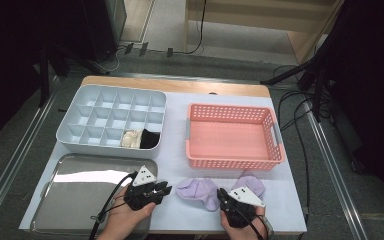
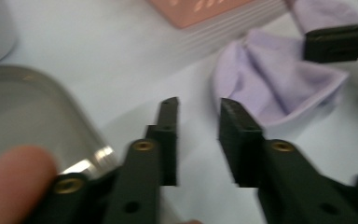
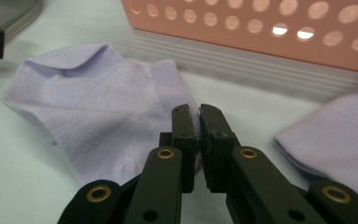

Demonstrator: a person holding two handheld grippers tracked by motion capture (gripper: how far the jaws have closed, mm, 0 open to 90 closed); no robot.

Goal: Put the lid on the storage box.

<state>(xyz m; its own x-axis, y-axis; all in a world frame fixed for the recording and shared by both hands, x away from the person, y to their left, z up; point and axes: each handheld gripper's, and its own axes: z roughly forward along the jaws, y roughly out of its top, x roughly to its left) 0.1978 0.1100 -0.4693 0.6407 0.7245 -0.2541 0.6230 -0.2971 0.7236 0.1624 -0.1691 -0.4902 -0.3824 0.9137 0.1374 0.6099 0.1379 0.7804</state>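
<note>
Lilac sock (image 3: 98, 112) on table, before pink basket (image 1: 232, 137) | our right gripper (image 3: 199, 116) clamps its near edge | our left gripper (image 2: 198, 109) parted, empty, sock just right of it, long axis crosswise

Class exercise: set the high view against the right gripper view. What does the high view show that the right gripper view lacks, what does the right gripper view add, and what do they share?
High view alone: the grey compartment box holding a cream sock and a black sock, and the pink basket's bare floor.

Right gripper view alone: the right gripper up close, jaws pinched on the edge of the left lilac sock.

Both: the pink basket, the two lilac socks, the second to the right, and the metal tray.
</note>
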